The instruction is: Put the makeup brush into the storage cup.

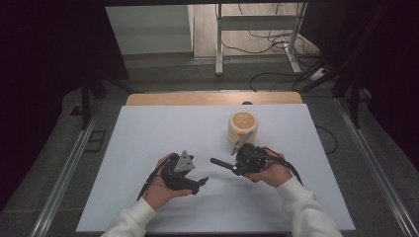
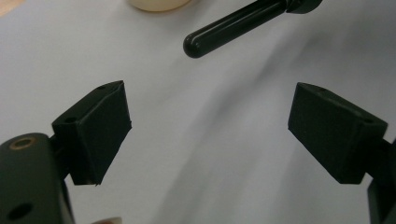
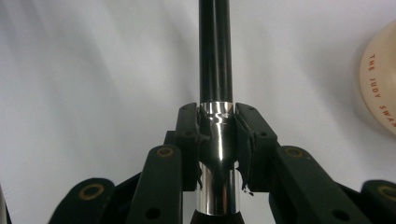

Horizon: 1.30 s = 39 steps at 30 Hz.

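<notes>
Right gripper [image 3: 217,140]: its two black jaws are pinched onto the shiny silver metal collar of a slim tool with a long black rod-shaped handle [image 3: 215,51]; in the right gripper view the collar sits at lower centre and the black rod runs straight up to the top edge of the frame.
Tool in the high view: the black rod [image 1: 222,164] juts out toward the left from the right gripper [image 1: 234,169], just right of the frame's centre, above the tabletop.
Tool in the left gripper view: the rounded black end of the rod [image 2: 219,31] enters from the top right and stops at upper centre, above the gap between the jaws and apart from both.
Left gripper [image 2: 210,135]: jaws spread wide, nothing between them, only bare table surface behind; in the high view it [image 1: 200,183] sits left of centre, held in the person's left hand [image 1: 160,190].
Right hand [image 1: 271,174]: wrapped round the right gripper's body, white sleeve below it toward the bottom right.
Round cream-coloured wooden pot with an orange mark on its side [image 1: 243,127]: stands on the table just above the right gripper, right of centre; its cream side with reddish lettering shows at the right edge of the right gripper view [image 3: 380,88].
Table: pale white-grey board [image 1: 148,138] with a wooden strip along its upper edge.
</notes>
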Each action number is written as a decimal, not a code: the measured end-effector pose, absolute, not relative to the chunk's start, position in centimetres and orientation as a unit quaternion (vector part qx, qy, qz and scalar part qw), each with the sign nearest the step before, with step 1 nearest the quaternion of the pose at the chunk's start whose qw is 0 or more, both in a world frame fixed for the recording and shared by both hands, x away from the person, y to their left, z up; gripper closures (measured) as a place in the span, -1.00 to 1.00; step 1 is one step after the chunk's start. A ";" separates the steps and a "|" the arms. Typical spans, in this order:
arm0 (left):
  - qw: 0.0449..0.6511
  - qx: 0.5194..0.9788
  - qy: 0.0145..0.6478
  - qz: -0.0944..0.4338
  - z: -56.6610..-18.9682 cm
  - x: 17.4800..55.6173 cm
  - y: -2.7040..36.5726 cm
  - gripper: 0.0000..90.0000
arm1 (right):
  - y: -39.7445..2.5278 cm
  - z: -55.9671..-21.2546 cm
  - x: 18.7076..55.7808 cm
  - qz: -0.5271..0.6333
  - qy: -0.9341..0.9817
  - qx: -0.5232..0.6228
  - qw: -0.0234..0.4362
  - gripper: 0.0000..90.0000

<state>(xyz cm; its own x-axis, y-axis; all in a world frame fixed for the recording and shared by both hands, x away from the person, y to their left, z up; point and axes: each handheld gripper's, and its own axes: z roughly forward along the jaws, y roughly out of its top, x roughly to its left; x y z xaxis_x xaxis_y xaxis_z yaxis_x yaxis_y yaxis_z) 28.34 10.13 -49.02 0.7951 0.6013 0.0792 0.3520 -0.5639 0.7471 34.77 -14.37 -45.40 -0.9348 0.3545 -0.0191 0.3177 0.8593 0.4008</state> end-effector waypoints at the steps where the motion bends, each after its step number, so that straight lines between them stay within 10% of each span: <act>1: 0.375 0.871 0.271 0.166 -49.0 28.4 9.9 -0.68 | -14.3 -45.4 34.7 0.199 0.963 0.173 0.046 0.60; 39: 0.337 0.900 0.200 0.192 -49.0 29.9 6.9 -0.55 | -13.9 -45.9 34.6 0.191 0.967 0.165 0.039 0.60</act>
<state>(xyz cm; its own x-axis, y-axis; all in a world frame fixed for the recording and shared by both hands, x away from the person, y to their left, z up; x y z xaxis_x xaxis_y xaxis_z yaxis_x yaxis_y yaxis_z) 29.89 6.89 -48.95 0.8467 0.4889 0.2098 0.2303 -0.6923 0.6839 34.62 -13.90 -45.94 -0.9422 0.3347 -0.0129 0.3046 0.8724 0.3824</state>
